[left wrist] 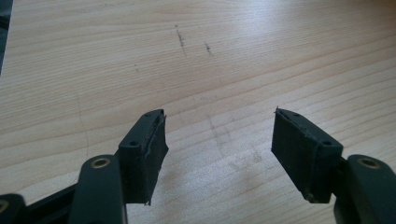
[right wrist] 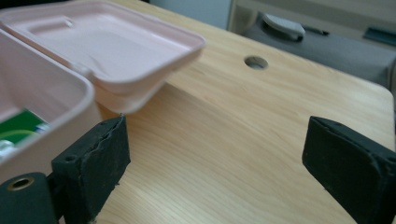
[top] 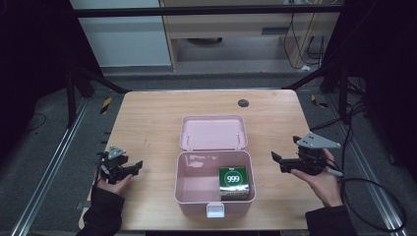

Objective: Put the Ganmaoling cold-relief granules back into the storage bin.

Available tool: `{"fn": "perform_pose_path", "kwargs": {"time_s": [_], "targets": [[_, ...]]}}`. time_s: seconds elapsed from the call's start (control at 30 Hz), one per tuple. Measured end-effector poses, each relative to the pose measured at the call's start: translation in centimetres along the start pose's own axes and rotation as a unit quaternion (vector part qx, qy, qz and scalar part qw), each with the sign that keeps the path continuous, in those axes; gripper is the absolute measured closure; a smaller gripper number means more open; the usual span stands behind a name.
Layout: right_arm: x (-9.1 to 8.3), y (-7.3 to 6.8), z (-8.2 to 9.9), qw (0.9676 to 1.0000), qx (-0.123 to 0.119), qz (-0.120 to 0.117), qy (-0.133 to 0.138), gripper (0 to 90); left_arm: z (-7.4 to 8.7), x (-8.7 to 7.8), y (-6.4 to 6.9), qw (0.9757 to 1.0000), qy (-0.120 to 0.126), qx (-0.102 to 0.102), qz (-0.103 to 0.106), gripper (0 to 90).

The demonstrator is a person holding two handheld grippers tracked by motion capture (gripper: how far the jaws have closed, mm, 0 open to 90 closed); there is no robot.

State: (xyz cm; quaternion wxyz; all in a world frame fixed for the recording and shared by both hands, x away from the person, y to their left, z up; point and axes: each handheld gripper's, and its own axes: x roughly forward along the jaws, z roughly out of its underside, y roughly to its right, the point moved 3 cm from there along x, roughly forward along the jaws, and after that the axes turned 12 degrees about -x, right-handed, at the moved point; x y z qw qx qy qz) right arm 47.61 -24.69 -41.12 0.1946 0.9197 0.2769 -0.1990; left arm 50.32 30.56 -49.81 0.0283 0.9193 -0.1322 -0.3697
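A pink plastic box sits with its hinged lid thrown flat open behind it. Inside, in the box's right front corner, a green carton marked 999 lies face up. Left of the box, the left gripper is unclenched and empty; right of the box, the right gripper gapes, holding nothing.

The table is seen from above and from the near side in the high view, whole. In the left gripper view, bare tabletop is looked at closely and downward. In the right gripper view, the box is seen low and close; it is shared with the high view.
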Motion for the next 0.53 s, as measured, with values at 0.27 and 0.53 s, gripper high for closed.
{"fn": "perform_pose_path", "kwargs": {"time_s": [0.27,0.53], "targets": [[1.7,1.3,4.2,0.9980,0.033,0.044,-0.029,6.9,0.0,0.1,-0.1,1.0000,-0.001,0.001,-0.001,37.8],[2.4,3.0,7.4,0.9911,0.073,0.091,-0.064,6.5,0.0,0.3,-0.1,1.0000,-0.002,0.003,-0.006,35.6]]}}
